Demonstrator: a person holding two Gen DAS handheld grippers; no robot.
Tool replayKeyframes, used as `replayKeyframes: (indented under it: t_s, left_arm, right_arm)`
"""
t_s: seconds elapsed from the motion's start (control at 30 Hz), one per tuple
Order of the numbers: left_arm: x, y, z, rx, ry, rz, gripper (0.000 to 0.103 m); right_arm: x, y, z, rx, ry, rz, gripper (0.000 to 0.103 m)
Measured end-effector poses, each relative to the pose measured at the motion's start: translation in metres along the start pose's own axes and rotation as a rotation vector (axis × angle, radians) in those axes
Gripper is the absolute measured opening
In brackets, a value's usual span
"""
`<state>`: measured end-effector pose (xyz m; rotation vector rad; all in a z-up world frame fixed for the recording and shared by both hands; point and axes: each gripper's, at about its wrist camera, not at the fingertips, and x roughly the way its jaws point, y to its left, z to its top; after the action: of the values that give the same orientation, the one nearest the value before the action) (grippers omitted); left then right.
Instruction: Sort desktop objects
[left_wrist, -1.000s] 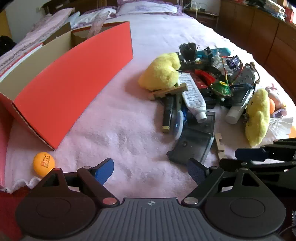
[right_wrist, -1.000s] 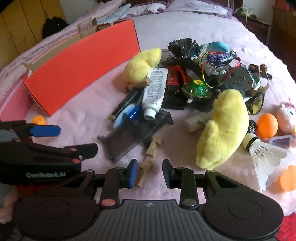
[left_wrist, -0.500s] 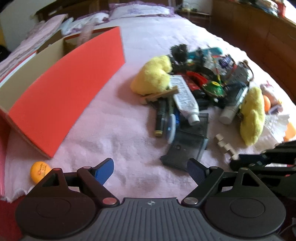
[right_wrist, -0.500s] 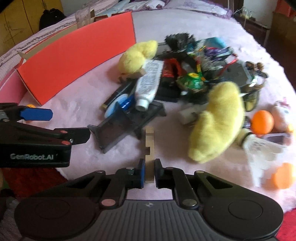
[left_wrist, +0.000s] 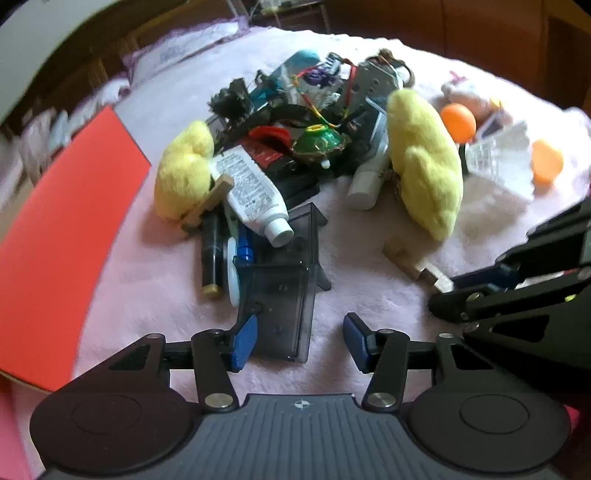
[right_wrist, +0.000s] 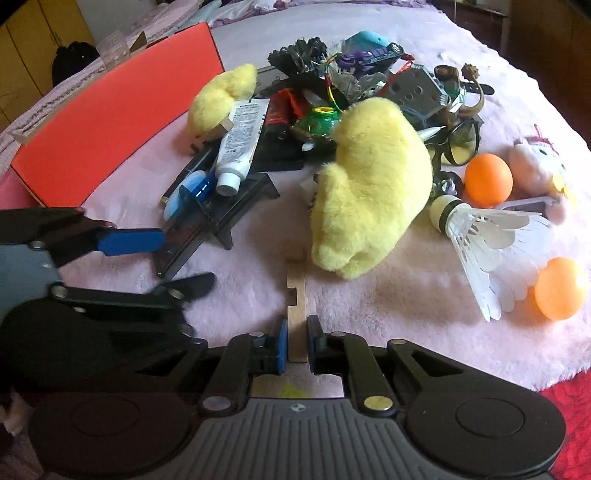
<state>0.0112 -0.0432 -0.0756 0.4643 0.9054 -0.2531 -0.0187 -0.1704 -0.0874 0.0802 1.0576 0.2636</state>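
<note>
My right gripper (right_wrist: 296, 345) is shut on a notched wooden block (right_wrist: 296, 295), held just above the pink blanket; it also shows in the left wrist view (left_wrist: 417, 264). My left gripper (left_wrist: 300, 341) is open, its left pad at the near end of a smoky clear plastic case (left_wrist: 280, 295). The left gripper shows in the right wrist view (right_wrist: 162, 258) beside the same case (right_wrist: 207, 221). A heap of objects lies beyond: a white tube (left_wrist: 251, 188), two yellow plush toys (left_wrist: 424, 162) (left_wrist: 184, 173), a dark pen (left_wrist: 211, 258).
A red-sided cardboard box (left_wrist: 62, 240) stands at the left. At the right lie a shuttlecock (right_wrist: 487, 240), orange ping-pong balls (right_wrist: 487, 179) (right_wrist: 559, 288), glasses (right_wrist: 458, 142) and a pink plush (right_wrist: 539, 166). The pink blanket (right_wrist: 406, 332) ends at a red edge near right.
My right gripper closed on the wooden block and lifted it. My left gripper moved forward and right, up to the smoky plastic case; the orange ball at its left left the view.
</note>
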Motion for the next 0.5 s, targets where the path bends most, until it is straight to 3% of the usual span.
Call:
replayKeyframes:
  t_s: [0.1, 0.17, 0.2, 0.23, 0.5]
  left_arm:
    - [0.005, -0.01, 0.001, 0.053, 0.002, 0.022, 0.059]
    - [0.005, -0.005, 0.003, 0.036, -0.004, 0.022, 0.049]
    - [0.004, -0.002, 0.004, 0.023, -0.008, 0.02, 0.03]
    - [0.002, 0.001, 0.005, 0.01, -0.015, 0.019, 0.026]
    - [0.0, 0.025, 0.01, -0.078, -0.025, 0.03, 0.019]
  right_arm:
    - [0.002, 0.004, -0.002, -0.013, -0.008, -0.004, 0.011]
    - [0.003, 0.005, -0.003, -0.019, -0.012, -0.005, 0.011]
    - [0.003, 0.005, -0.003, -0.023, -0.013, -0.006, 0.011]
    - [0.003, 0.005, -0.003, -0.026, -0.015, -0.007, 0.011]
    - [0.003, 0.004, -0.005, -0.026, -0.023, -0.002, 0.011]
